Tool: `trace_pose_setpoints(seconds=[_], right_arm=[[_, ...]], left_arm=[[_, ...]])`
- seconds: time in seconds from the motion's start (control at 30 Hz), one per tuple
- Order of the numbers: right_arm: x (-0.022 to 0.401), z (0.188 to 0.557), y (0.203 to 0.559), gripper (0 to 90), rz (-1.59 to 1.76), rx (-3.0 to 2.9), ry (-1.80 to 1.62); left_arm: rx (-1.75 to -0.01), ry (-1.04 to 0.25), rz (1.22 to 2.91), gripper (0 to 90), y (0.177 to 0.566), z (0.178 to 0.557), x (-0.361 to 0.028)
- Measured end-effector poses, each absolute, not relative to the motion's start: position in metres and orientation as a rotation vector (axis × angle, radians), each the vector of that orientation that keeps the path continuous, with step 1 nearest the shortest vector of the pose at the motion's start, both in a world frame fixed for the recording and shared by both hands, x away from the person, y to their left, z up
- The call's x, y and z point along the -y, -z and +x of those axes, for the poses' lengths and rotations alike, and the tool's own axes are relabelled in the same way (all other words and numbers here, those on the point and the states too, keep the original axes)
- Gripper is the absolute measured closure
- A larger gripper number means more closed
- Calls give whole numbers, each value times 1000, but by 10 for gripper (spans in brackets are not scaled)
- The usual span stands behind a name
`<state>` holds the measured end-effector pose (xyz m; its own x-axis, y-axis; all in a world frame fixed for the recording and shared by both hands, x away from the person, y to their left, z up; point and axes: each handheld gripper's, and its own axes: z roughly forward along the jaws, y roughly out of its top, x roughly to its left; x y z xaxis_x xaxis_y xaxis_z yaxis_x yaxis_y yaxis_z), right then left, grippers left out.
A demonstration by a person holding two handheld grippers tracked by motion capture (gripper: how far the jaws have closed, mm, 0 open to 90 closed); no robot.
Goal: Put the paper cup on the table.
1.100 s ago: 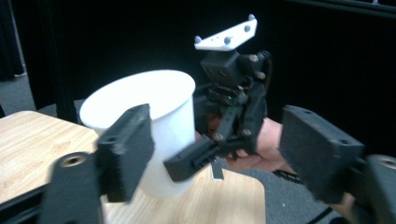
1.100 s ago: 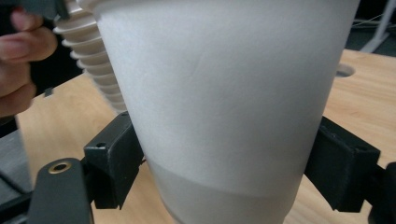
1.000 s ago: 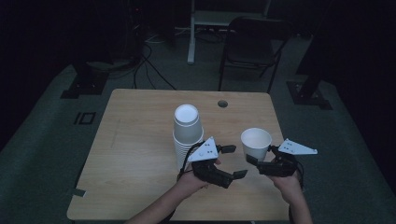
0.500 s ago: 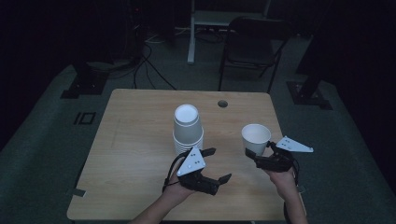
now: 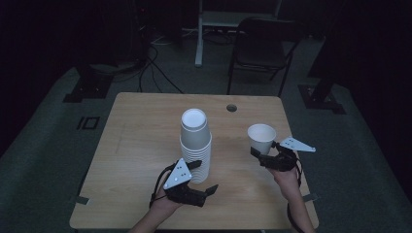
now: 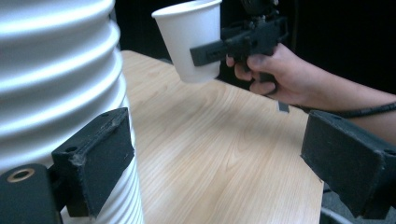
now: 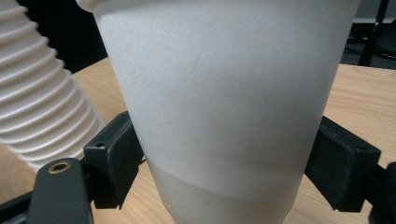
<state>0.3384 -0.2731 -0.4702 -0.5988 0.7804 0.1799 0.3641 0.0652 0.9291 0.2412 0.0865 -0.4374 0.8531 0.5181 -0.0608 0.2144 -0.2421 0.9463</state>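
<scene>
Right claw (image 5: 260, 154): clamped on single white paper cup (image 5: 262, 138), one jaw on each side of cup wall; cup upright, mouth up, held clear above bench (image 5: 136, 145) near right edge. Left claw (image 5: 206, 177): jaws spread wide, empty; one jaw just beside base of tall stack of upturned white cups (image 5: 196, 145), contact uncertain. Stack stands mid-bench, apart from held cup.

Right claw (image 5: 259, 154) grips 1 white cup (image 5: 262, 138) above table (image 5: 141, 145); cup stack (image 5: 195, 145) beside open left claw (image 5: 204, 179).
</scene>
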Motion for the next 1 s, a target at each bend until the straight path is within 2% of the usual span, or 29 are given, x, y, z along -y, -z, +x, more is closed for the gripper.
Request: trace_pose_setpoints(seconds=[0.57, 1.0], right_arm=[[267, 359, 485, 190, 1183, -1980, -1535], [261, 377, 504, 189, 1231, -1982, -1473]], left_arm=[[-652, -279, 1845, 88, 478, 230, -126], [-873, -361, 1801, 88, 504, 247, -185]])
